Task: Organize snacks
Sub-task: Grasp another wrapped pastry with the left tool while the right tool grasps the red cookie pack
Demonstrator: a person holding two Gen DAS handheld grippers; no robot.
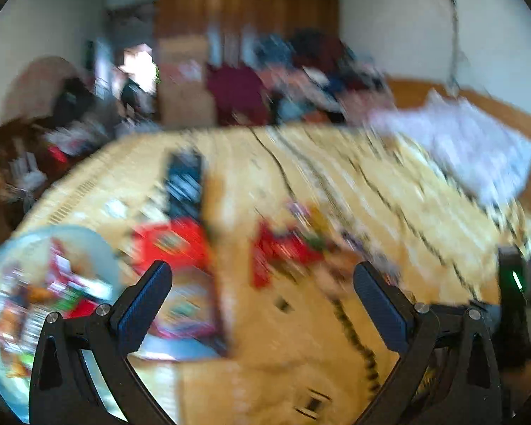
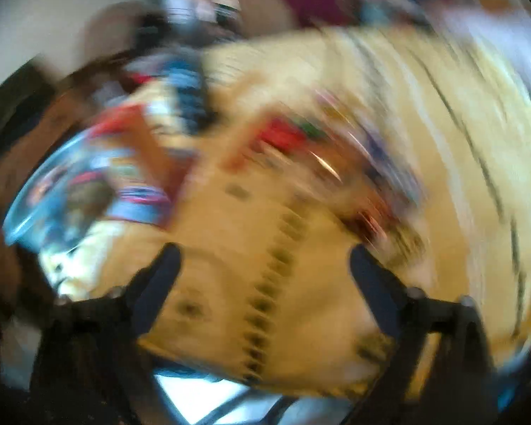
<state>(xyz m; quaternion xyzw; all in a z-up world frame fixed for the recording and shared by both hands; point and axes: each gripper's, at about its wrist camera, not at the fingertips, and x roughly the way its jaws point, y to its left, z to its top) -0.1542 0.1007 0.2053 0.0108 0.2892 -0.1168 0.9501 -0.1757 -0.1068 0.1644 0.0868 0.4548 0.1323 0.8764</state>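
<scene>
Yellow bedspread (image 1: pixel 301 354) fills both views, badly blurred. Our left gripper (image 1: pixel 262 304) and right gripper (image 2: pixel 265 283) both gape wide, holding nothing. Snacks: red packets (image 1: pixel 173 244) lie loose mid-bed, more sit in the clear bowl (image 1: pixel 99 248) at near left. Risk: grabbing soft cloth with a packet (blur hides edges). Cluttered bedroom, wardrobe (image 1: pixel 247 3) far behind.

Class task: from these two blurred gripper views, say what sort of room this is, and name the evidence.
Probably a lived-in bedroom: a yellow patterned bedspread covers a wide surface, a wooden wardrobe stands behind it, and heaped clothes lie between.
</scene>
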